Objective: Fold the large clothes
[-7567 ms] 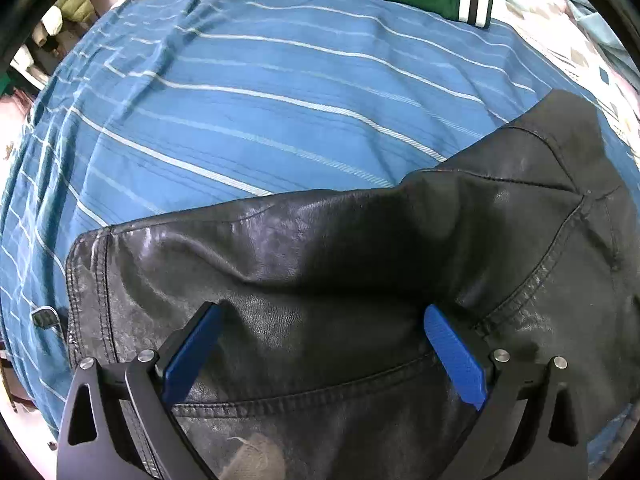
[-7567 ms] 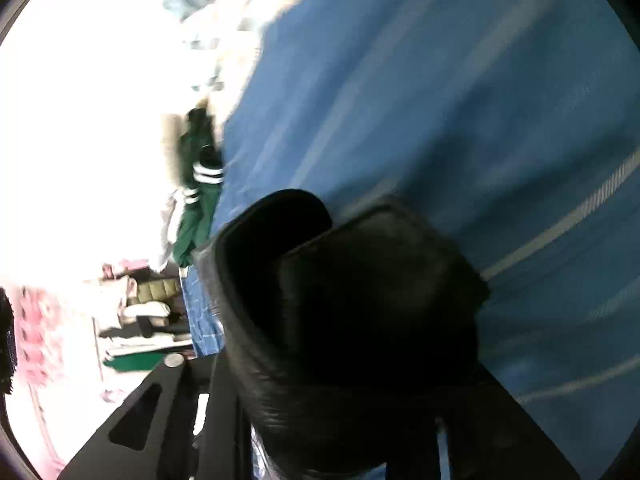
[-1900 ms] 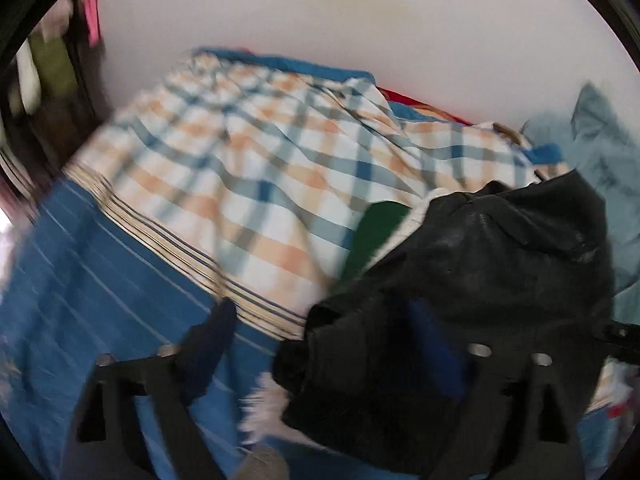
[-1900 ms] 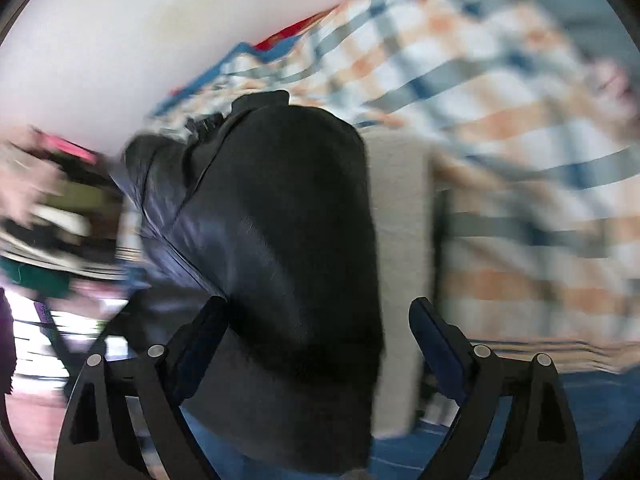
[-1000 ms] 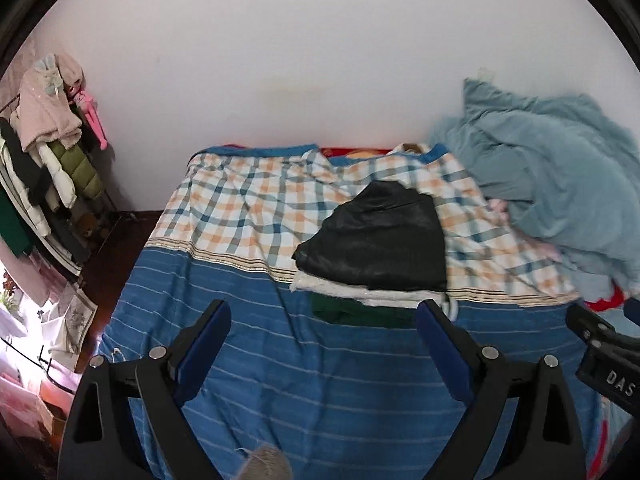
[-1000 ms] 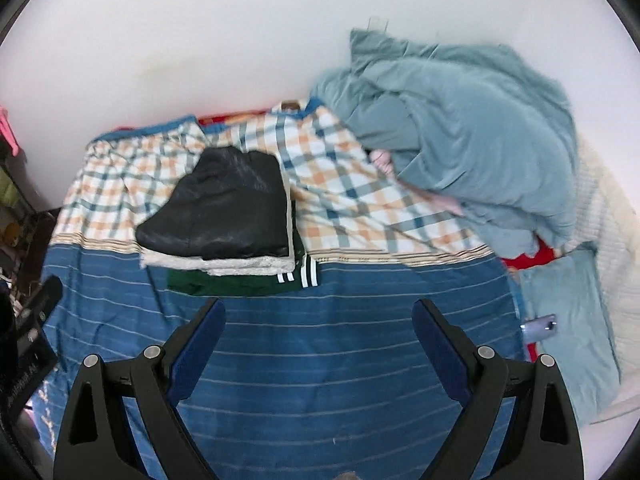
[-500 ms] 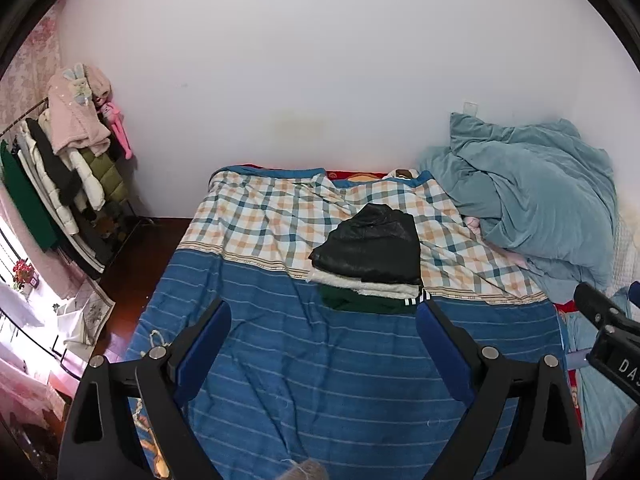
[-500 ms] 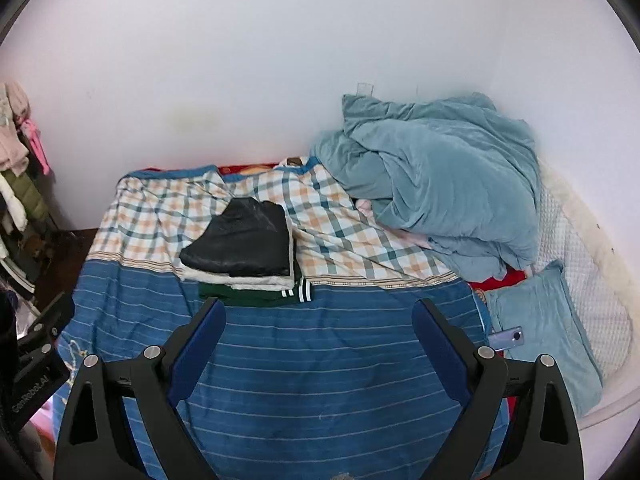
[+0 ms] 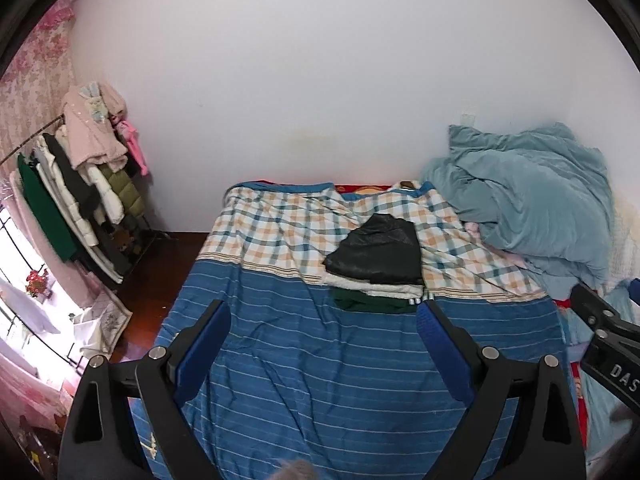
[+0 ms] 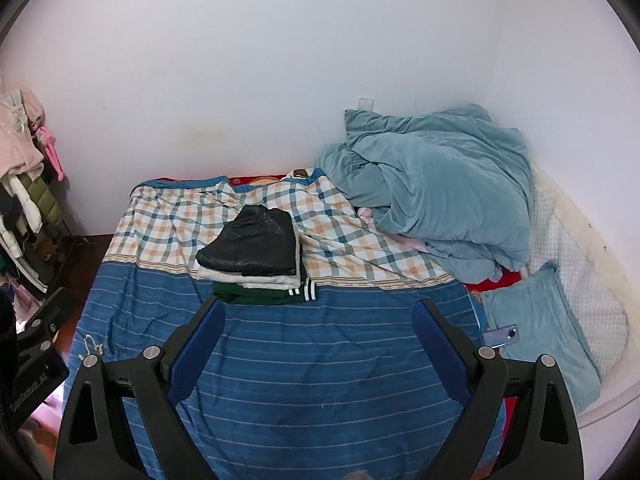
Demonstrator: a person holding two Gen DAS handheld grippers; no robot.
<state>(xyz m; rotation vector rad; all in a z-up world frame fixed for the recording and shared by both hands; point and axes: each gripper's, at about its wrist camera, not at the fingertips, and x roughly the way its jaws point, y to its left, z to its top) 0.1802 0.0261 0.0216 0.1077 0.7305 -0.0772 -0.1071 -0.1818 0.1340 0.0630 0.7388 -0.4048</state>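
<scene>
At 9 o'clock, left gripper [image 9: 322,350] gapes wide, holding nothing. Folded black jacket [image 10: 252,247] tops the clothes stack [image 10: 258,280] at 12. Right gripper [image 10: 318,346] at 3: same. Leather looks heavy, stiff, slick; grab the seamed edges.

Occlusions and cut-offs, both wrist views

Stack on bed: black leather jacket [image 9: 376,252] covers most of the white garment [image 9: 376,289] and green garment [image 9: 372,304] beneath, only their front edges show; the kind of garment can't be told. Bed [image 10: 304,364]: near end cut by the lower frame edge and crossed by both grippers' frames; head end buried under the teal duvet [image 10: 436,196]. Right gripper [image 9: 608,344] in the left view: only one black side plate, lettering cut to "DAS". Left gripper [image 10: 36,356] in the right view: partial, print too small to read. Clothes rack [image 9: 72,200]: cut at the left edge. Phone [image 10: 502,336]: detail too small.
</scene>
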